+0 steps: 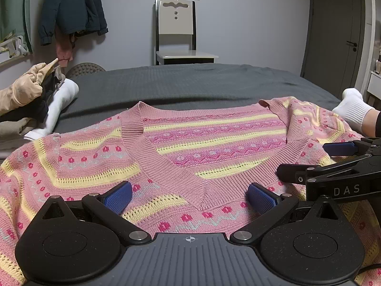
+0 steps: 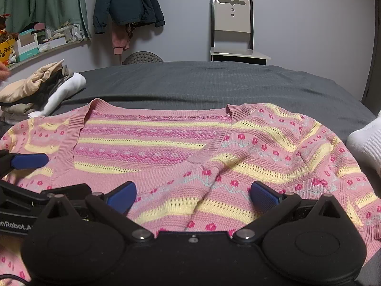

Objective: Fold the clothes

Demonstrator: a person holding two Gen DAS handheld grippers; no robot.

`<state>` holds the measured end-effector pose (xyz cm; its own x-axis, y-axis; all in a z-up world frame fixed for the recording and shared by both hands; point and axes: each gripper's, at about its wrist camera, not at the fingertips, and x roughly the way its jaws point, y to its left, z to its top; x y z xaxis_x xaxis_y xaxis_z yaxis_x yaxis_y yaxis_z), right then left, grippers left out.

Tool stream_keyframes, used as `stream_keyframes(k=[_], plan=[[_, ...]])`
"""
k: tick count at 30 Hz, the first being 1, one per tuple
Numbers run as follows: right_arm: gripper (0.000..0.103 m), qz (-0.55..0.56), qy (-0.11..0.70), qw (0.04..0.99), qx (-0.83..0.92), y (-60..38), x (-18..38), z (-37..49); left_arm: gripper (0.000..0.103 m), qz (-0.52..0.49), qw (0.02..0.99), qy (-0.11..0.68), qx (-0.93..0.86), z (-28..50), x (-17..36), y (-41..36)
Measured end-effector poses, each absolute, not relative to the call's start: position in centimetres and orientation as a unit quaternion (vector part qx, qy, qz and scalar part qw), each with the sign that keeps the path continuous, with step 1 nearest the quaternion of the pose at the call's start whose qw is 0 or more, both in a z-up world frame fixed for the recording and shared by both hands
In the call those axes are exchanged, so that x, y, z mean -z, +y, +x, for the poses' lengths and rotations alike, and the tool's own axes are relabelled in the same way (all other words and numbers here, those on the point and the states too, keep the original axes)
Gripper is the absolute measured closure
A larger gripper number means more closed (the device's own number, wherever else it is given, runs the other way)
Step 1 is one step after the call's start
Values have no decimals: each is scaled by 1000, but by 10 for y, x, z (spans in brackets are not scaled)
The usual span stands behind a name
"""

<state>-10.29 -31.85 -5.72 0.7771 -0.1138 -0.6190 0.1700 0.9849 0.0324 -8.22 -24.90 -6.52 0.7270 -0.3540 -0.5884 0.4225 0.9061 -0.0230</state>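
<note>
The pink patterned sweater [image 1: 166, 147] lies spread front-up on the grey bed cover [image 1: 190, 85], V-neck facing up, with the neckline toward the far edge of the bed. All positions below are given relative to the sweater.

Left gripper [image 1: 189, 196]: positioned over the point of the V-neck, low over the knit. Its jaws stand wide apart, with one blue pad on each side of the V. Nothing is held between them. Contact between the pads and the fabric cannot be determined.

Right gripper [image 2: 194, 194]: positioned over the sweater's right chest panel, where a raised crease [image 2: 209, 183] runs diagonally through the knit. Its jaws also stand wide apart and hold nothing. In the left wrist view this gripper enters from the right side, just beside the left one.

Sweater condition: the right shoulder area is rumpled and partly turned over; the left shoulder lies flatter.

Surroundings:
- A stack of folded clothes [image 1: 31, 109], beige, dark and white, sits on the bed beside the sweater's left shoulder.
- A foot in a white sock [image 1: 352, 109] rests beside the sweater's right shoulder.
- A chair [image 1: 176, 31] stands against the wall beyond the bed.
- A dark jacket [image 1: 71, 7] hangs on the wall beyond the clothes stack.
</note>
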Motion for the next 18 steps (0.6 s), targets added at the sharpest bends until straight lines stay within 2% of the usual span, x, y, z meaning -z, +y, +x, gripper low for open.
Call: stream_keyframes(k=[18], plan=[[0,44,325,942,76,-317,57,-103,0,56,927,304,210,-82,65,-249]])
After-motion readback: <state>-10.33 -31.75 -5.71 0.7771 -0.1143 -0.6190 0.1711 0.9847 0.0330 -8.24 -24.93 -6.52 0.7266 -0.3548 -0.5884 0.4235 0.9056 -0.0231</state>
